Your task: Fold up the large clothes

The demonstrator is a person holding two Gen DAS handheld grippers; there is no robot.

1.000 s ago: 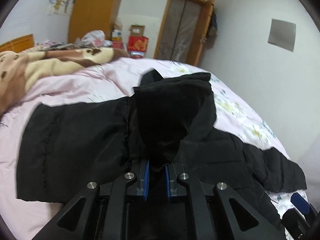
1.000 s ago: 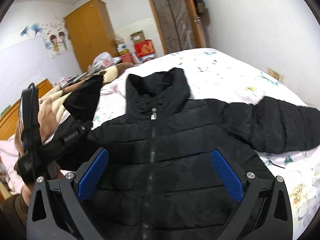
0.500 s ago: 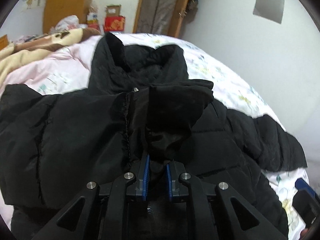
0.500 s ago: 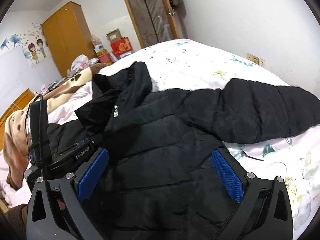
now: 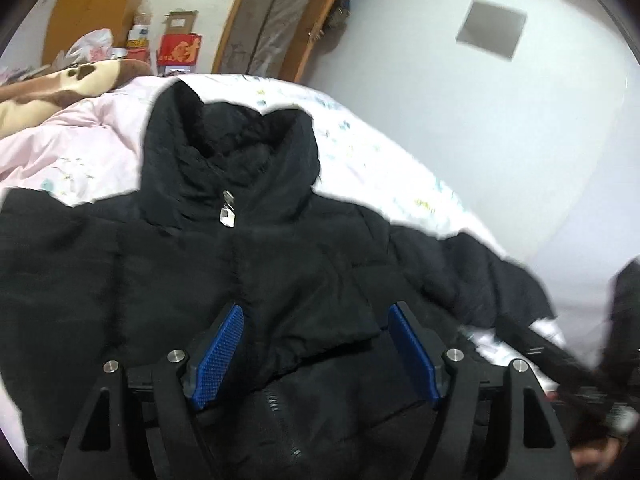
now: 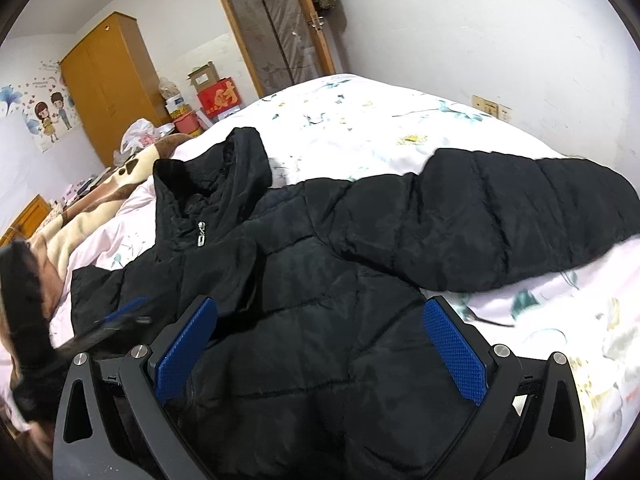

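A black padded jacket [image 6: 320, 280] lies zipped, front up, across a flowered bed [image 6: 380, 120], one sleeve [image 6: 500, 220] stretched toward the wall. It looks bulky, soft and slippery, likely to spring back from a fold; the cuff or hem seems the surest hold. The left gripper [image 5: 316, 344] has just been opening, its jaws wide over a folded-in sleeve end, the pads clear of it. The right gripper [image 6: 320, 344] gapes wide above the chest, holding nothing.
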